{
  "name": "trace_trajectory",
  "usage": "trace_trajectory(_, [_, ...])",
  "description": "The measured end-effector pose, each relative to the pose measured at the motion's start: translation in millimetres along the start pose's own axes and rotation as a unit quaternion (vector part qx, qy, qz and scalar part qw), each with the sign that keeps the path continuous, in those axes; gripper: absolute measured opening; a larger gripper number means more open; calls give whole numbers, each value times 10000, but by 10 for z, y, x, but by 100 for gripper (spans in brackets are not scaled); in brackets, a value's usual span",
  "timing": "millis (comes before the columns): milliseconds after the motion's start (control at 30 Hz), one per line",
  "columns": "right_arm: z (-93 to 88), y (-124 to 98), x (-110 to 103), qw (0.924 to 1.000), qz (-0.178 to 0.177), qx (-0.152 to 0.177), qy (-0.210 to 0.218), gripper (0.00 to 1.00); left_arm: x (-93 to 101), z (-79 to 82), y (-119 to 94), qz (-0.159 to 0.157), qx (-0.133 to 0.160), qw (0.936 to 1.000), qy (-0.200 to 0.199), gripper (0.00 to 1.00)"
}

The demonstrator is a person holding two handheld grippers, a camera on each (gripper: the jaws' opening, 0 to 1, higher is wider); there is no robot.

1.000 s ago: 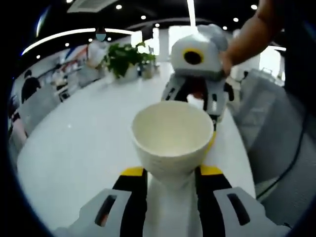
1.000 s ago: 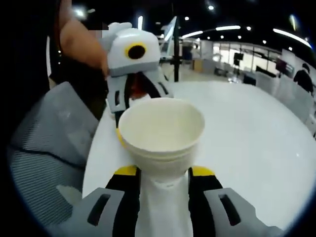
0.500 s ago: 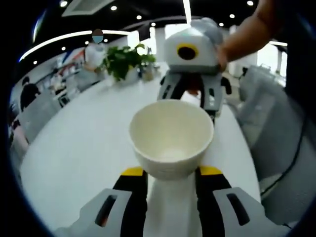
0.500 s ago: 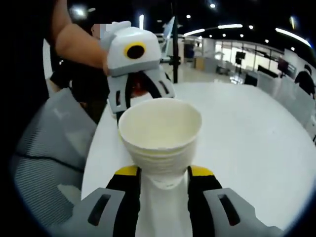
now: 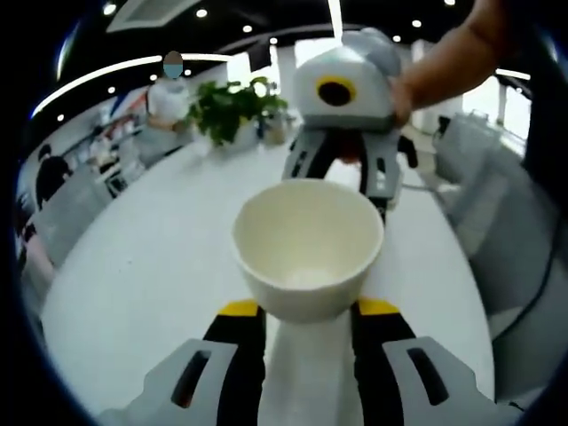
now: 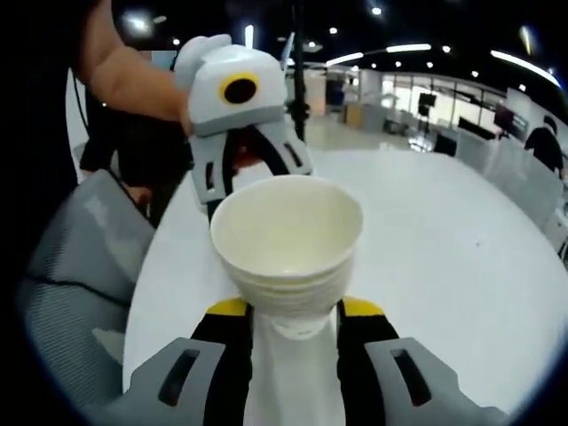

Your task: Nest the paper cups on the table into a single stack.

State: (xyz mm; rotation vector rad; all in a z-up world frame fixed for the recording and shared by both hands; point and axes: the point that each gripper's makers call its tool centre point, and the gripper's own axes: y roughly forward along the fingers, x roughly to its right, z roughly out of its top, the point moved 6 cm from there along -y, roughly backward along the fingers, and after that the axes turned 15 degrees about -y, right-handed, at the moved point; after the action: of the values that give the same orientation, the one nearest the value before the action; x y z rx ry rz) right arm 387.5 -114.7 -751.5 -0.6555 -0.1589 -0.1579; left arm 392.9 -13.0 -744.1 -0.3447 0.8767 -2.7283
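Observation:
A white paper cup point(image 5: 308, 251) sits between the yellow-tipped jaws of my left gripper point(image 5: 309, 311), its mouth turned up toward the camera, and the gripper is shut on it. My right gripper point(image 6: 295, 311) is shut on a nested stack of paper cups point(image 6: 286, 240) with several rims showing under the top one. Each gripper faces the other just beyond its own cup: the right gripper point(image 5: 342, 142) held by a hand, and the left gripper point(image 6: 240, 133) likewise. What lies between the facing jaws is hidden behind the near cups.
Both grippers are over a white round table point(image 5: 142, 266) point(image 6: 444, 248). A potted plant point(image 5: 232, 105) stands at the table's far side. Grey mesh chairs point(image 5: 510, 222) point(image 6: 71, 257) stand at the table's edge. People are in the room behind point(image 5: 169, 84).
Both views have shifted a little and more of the table shows. The cups remain gripped and the two grippers still face each other closely.

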Motion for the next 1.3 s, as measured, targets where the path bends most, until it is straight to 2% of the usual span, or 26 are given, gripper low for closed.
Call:
trace_trajectory(133, [-14,35,143,10000,19,-51,-37,33,-145,30,46,-16,10,10000,-54,36])
trace_trajectory(433, [-116,149,655,9998,-20,-172,-43,33,-654,184,196,29,-72,10000,-13,36])
trace_trajectory(600, [-146,193,892,9997,-4,-251,-58,33,-830,225,238,50,-42,10000,-43,36])
trace_trajectory(867, [-156,311,1110,9993,87,-328,-181,33,-1085,228,256,108,5,9997,-208,36])
trace_trajectory(1000, [-149,352,1209,9994,70,-320,-145,33,-1184,267,255,145,-59,9997,-166,36])
trace_trajectory(1133, [-172,382,1239,9995,67,-296,-96,33,-1220,250,258,150,-90,9997,-163,36])
trace_trajectory(1300, [-216,443,1223,9991,137,-369,-126,33,-1245,159,303,94,-79,9993,-342,36])
